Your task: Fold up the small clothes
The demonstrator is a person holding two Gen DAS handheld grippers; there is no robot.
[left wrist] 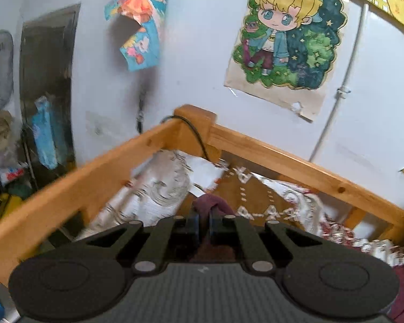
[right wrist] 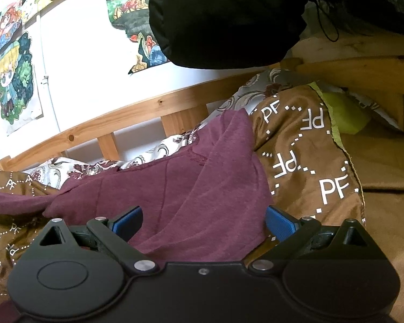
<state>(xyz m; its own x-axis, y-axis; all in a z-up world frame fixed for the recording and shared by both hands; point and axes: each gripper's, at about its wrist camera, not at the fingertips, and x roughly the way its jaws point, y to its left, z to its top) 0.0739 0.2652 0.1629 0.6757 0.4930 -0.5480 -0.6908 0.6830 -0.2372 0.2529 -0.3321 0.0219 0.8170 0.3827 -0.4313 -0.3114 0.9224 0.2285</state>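
The left gripper (left wrist: 203, 219) is tilted upward, its two fingers (left wrist: 194, 222) drawn together with a fold of maroon cloth (left wrist: 211, 206) pinched between them. The right gripper (right wrist: 203, 222) is held low and level, its blue pads (right wrist: 278, 222) spread wide apart.

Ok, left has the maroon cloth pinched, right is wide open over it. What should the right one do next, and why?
Probably lower the right gripper and close it on the maroon garment. Its jaws stand wide apart with cloth lying between them, ungripped, while the left gripper already pinches a bunched bit. The garment lies rumpled on the brown quilt, so a second hold seems needed before folding.
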